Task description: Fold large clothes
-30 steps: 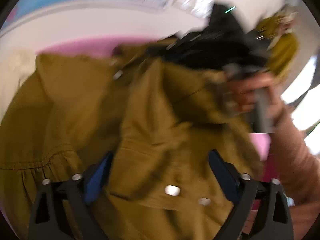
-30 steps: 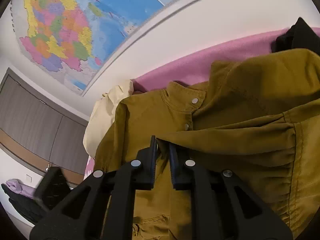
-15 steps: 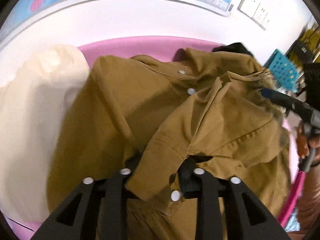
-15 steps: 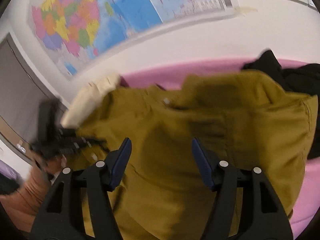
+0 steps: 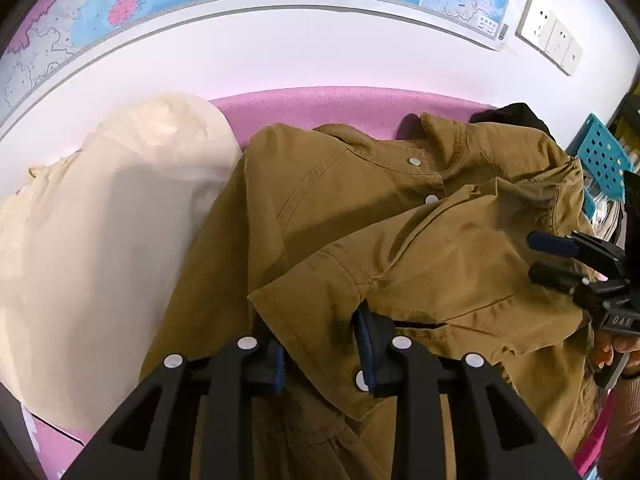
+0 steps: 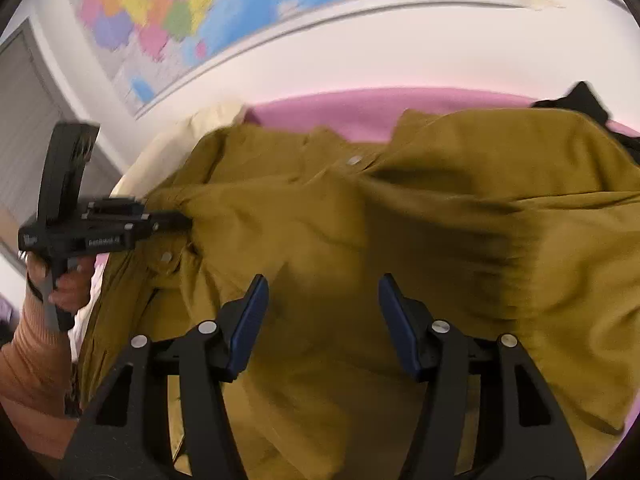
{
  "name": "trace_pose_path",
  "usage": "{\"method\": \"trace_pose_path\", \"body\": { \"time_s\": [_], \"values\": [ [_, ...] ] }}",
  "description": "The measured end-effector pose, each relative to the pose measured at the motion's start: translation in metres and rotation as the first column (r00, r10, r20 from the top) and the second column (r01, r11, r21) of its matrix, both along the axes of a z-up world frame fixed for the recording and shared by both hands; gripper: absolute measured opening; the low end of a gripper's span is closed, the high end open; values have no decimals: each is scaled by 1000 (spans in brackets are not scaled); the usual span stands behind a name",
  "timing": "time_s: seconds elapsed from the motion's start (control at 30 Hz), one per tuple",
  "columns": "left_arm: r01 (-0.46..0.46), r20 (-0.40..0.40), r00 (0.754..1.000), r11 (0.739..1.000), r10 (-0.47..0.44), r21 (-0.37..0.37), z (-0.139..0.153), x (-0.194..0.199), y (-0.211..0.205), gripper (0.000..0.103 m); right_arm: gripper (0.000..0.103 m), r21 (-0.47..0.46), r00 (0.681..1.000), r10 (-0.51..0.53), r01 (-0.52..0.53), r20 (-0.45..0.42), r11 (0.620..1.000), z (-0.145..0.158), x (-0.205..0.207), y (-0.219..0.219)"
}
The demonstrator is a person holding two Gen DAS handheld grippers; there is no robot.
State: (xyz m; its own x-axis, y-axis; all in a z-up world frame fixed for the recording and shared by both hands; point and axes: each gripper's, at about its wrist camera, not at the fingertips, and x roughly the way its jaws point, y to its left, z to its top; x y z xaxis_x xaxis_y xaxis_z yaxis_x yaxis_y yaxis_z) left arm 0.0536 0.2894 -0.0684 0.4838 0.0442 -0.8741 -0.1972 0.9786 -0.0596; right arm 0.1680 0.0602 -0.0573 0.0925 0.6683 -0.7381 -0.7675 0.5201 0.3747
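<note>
The jacket (image 5: 400, 248) was matt woven olive cloth with shiny metal snaps (image 5: 414, 161); the pink tabletop (image 5: 320, 108) cover looked felt-like.

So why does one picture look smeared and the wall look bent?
Right wrist view: motion blur smears the mustard jacket and the wall map, though the right tongs stay sharp. Left wrist view: crisp. In both, the fisheye lens bows the straight wall line and blackens the corners.
</note>
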Motion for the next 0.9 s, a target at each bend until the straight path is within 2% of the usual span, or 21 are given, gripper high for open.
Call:
{"method": "trace_pose_path", "body": {
  "time_s": [0.07,0.1,0.13,0.2,0.27,0.33,0.43,0.47,0.6,0.63,0.67,0.7,0.73,0.77,0.8,0.9],
  "values": [
    [6,-18,1000,1000,-5,21,-3,-3,-3,35,58,-48,1000,-9,8,-24,999,-15,1,7],
    [4,4,1000,999,-4,40,0,-8,-7,38,58,-71,999,-14,12,-34,997,-20,2,11],
    [10,24,1000,999,-11,50,5,-15,-8,48,58,-76,999,-25,23,-23,997,-22,0,11],
    [35,91,995,997,-41,75,19,-32,-14,63,58,-43,1000,-27,26,-10,999,-13,-10,6],
    [60,157,985,993,-76,106,35,-56,-17,65,58,34,1000,17,-17,-12,999,3,-28,1],
    [56,192,978,993,-75,104,47,-75,-14,65,59,108,993,116,-111,-37,988,16,-53,-1],
    [25,217,975,997,-42,79,55,-97,-3,68,67,197,944,315,-292,-99,936,22,-106,8],
    [15,218,975,997,-32,79,54,-100,-1,68,68,224,912,384,-348,-144,910,18,-126,15],
    [-35,217,976,998,24,47,47,-109,8,68,69,224,818,510,-462,-267,858,-10,-184,54],
    [-51,217,975,998,43,31,46,-114,12,68,63,210,811,525,-483,-259,850,-15,-193,63],
    [-58,218,975,998,51,23,45,-116,14,68,45,197,813,527,-490,-247,849,-17,-199,70],
    [-67,223,973,998,62,15,47,-121,17,68,33,186,815,524,-491,-247,851,-17,-201,80],
    [-73,232,970,997,68,12,50,-125,20,68,15,205,814,523,-483,-252,851,-12,-200,86],
    [-77,244,967,997,72,12,53,-129,23,68,10,239,811,531,-480,-248,844,-1,-198,92],
    [-84,258,963,996,77,15,57,-133,24,68,10,269,813,547,-491,-201,829,20,-197,96],
    [-94,345,935,995,79,26,84,-152,32,69,9,296,808,590,-564,3,771,89,-207,104]
  ]
}}
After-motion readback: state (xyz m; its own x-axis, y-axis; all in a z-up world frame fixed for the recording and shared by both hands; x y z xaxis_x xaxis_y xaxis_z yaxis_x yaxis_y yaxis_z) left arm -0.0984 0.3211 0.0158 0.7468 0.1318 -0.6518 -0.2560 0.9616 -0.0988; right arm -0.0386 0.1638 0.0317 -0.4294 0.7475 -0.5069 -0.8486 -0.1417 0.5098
